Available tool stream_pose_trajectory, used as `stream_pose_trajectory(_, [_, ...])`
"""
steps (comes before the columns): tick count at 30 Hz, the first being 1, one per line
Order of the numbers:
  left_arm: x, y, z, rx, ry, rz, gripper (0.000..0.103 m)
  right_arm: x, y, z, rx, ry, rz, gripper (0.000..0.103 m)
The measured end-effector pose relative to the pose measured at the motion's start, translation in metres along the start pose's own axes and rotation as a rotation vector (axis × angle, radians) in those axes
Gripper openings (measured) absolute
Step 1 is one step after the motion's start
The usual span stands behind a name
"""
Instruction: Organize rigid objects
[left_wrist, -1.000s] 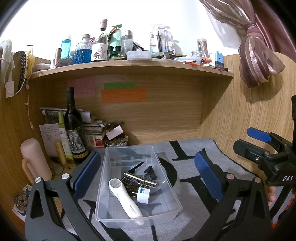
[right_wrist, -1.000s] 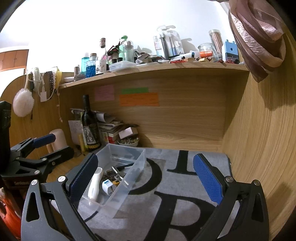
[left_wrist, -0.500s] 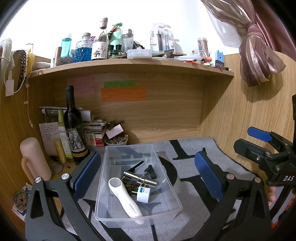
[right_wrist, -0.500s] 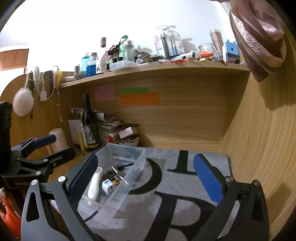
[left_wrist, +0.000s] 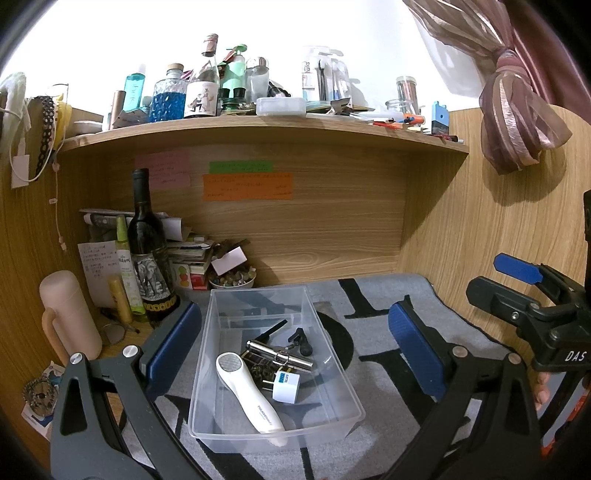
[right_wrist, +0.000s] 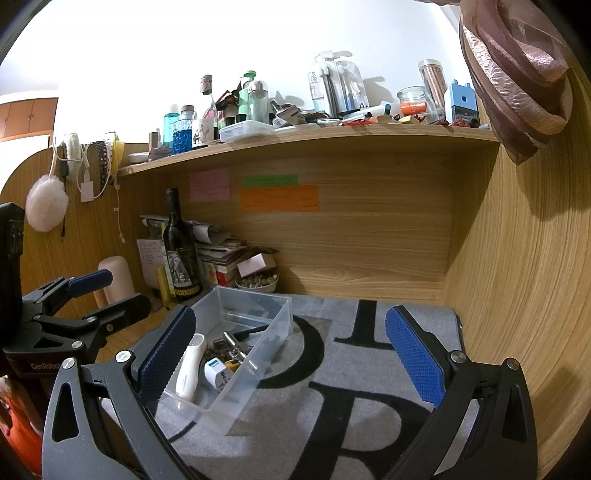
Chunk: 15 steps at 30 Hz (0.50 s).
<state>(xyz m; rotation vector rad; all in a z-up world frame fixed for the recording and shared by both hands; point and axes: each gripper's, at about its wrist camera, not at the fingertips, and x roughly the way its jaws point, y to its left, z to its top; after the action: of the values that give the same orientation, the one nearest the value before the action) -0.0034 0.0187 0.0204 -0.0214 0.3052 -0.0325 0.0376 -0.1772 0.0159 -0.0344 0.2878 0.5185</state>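
Jaws spread empty, clear bin between

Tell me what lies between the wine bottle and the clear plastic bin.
Nothing stands between wine bottle and clear plastic bin: only bare desk and mat edge, in the right wrist view.

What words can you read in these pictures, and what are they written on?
"DAS": right gripper body.
"GenRobot", cut off: left gripper body.
Big letters, partly hidden: mat.
Sticky notes, wine bottle label, white wand, plug adapter: too small to read.
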Motion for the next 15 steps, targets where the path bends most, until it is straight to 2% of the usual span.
stream_pose_trajectory(15, [-0.0027, -0.0015, 0.0002, 0.003, -0.002, -0.011, 0.103, 0.0005, 0.0006, 0.0001, -0.005, -0.001, 0.005, 0.103])
